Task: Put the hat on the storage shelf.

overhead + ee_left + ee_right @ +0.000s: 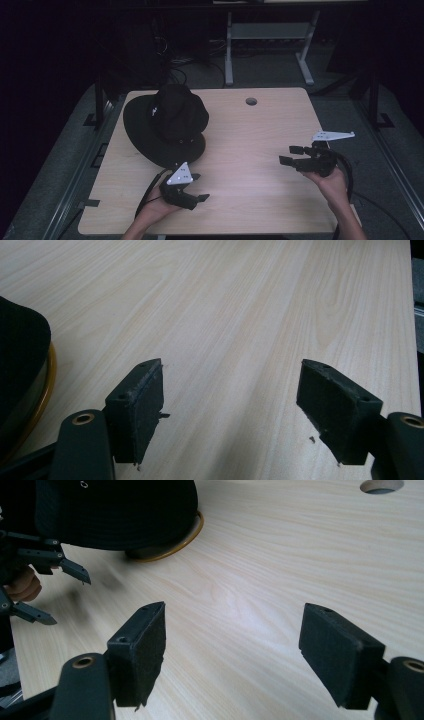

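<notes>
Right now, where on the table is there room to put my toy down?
The middle of the table is bare, from the hat across to the right gripper. The far right corner past the round hole is free too. The left side is crowded: the hat sits there with the left gripper close beside it.

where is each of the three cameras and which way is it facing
High view: above the person's side, looking forward and down on the table; shows both forearms, left gripper, right gripper and black hat.
Left gripper view: rides the left gripper, looking along its spread jaws across bare tabletop, hat at the left edge.
Right gripper view: rides the right gripper, facing the hat and left gripper.
All three share the hat.
</notes>
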`<action>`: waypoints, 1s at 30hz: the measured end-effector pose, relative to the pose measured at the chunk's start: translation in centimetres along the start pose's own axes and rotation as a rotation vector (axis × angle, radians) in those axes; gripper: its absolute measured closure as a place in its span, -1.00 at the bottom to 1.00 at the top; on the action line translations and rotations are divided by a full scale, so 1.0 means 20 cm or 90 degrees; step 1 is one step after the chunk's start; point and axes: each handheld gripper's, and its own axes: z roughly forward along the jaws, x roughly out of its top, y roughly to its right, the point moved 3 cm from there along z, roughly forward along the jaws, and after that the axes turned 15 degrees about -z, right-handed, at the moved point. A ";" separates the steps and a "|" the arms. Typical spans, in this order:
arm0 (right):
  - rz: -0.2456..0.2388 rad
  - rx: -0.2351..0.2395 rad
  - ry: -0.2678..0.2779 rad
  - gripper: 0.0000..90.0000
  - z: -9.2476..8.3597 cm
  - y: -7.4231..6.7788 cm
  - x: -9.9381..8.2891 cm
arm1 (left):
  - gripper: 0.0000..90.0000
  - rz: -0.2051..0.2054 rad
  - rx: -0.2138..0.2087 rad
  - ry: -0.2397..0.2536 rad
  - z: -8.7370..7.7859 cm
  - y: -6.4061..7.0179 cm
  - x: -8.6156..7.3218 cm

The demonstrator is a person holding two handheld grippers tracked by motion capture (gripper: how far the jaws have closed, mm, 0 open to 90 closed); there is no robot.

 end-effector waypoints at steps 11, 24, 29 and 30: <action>0.009 -0.016 0.000 -0.43 -0.07 -0.01 -0.13 | -0.41 0.000 0.001 0.001 0.00 0.00 0.00; 0.032 -0.020 0.031 -0.45 -0.15 -0.05 -0.28 | -0.41 -0.002 0.002 0.001 -0.01 0.00 -0.01; 0.055 -0.024 0.028 -0.45 -0.16 -0.06 -0.35 | -0.41 0.000 0.002 0.000 -0.01 0.00 -0.01; 0.056 -0.024 0.028 -0.46 -0.16 -0.07 -0.37 | -0.41 0.000 0.002 0.000 -0.01 0.00 -0.01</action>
